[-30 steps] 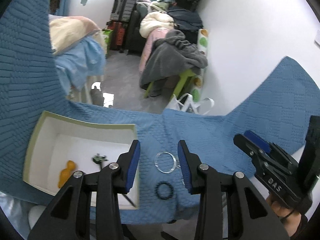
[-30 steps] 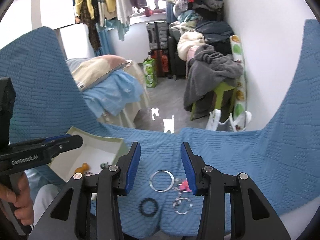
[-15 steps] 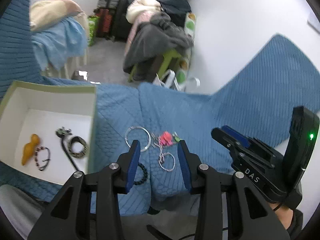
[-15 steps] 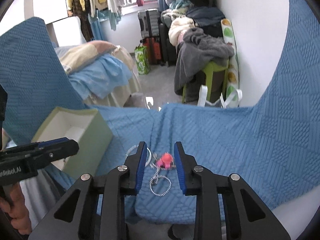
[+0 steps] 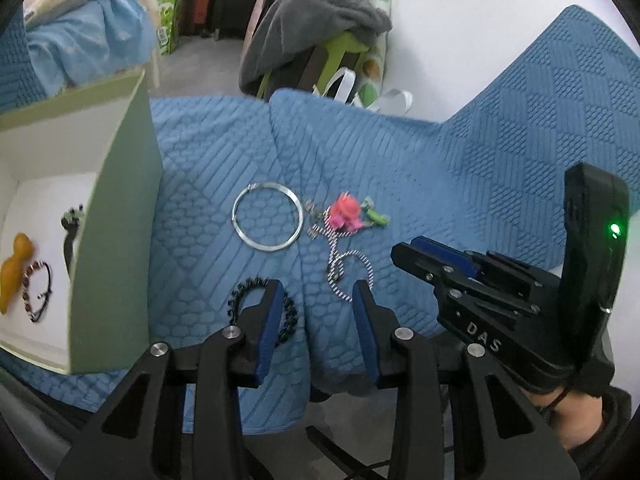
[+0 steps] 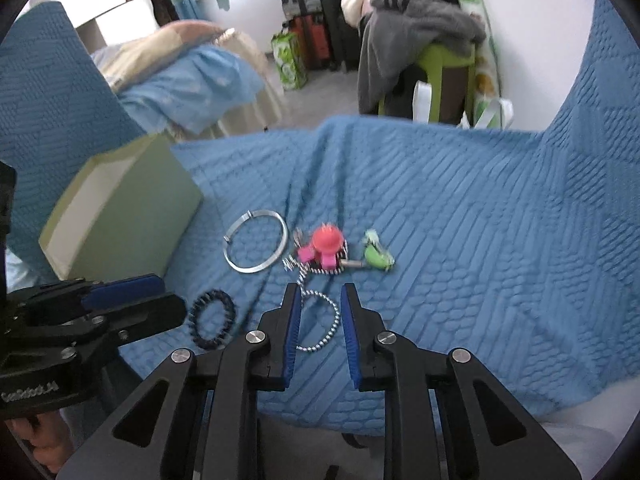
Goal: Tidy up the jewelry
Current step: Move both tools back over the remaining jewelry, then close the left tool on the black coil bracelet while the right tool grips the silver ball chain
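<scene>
Jewelry lies loose on a blue quilted cloth: a silver bangle, a pink charm, a green charm, a black-and-white striped cord and a black bead bracelet. My left gripper hovers low between bead bracelet and cord, its jaws closing slightly with only cloth between them. My right gripper is closing, with the cord's loop between its fingers, untouched. A pale green box stands at left.
Inside the box lie an orange piece, a beaded bracelet and a dark ornament. Beyond the cloth's far edge are a bed, a green stool under grey clothes, suitcases and a white wall. A hand holds the left gripper.
Both grippers have dropped toward the jewelry, which now looks larger and closer. The right gripper's jaws have narrowed around the striped cord's loop. The left jaws barely changed.
</scene>
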